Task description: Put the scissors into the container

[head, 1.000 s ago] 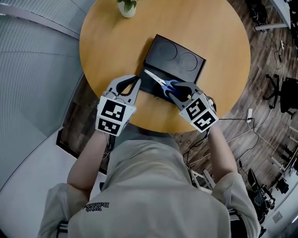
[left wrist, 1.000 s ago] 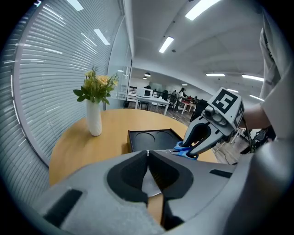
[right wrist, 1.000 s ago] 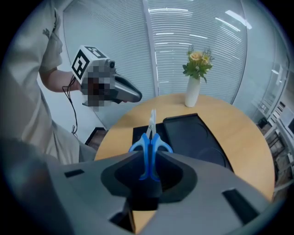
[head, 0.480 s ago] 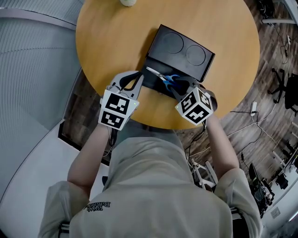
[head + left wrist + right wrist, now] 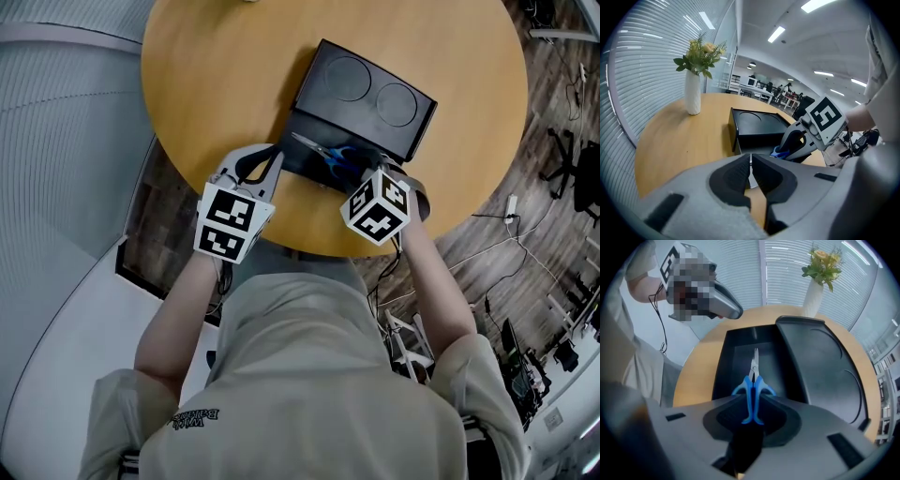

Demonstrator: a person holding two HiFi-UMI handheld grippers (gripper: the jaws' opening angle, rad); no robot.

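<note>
While the round wood table fills the top of the head view, dark plank floor w/ loose cables shows to the right of it, & pale ribbed blinds run along the window side. An office w/ ceiling strip lights sits behind in the left gripper view. A white vase of flowers stands on the table, well apart from the black container.

The right gripper has its jaws clamped on the blue handles of the scissors, blades pointing fwd over the container's open tray, lid part w/ two round recesses just beside. Can't tell if the blade tip touches the tray floor. The left gripper hangs near the container's near edge, jaws all but together, only a thin slit, nothing betw. them.

The vase is cut off at the head view's top edge. The marker cube hides most of the right gripper there, & the handles too.
</note>
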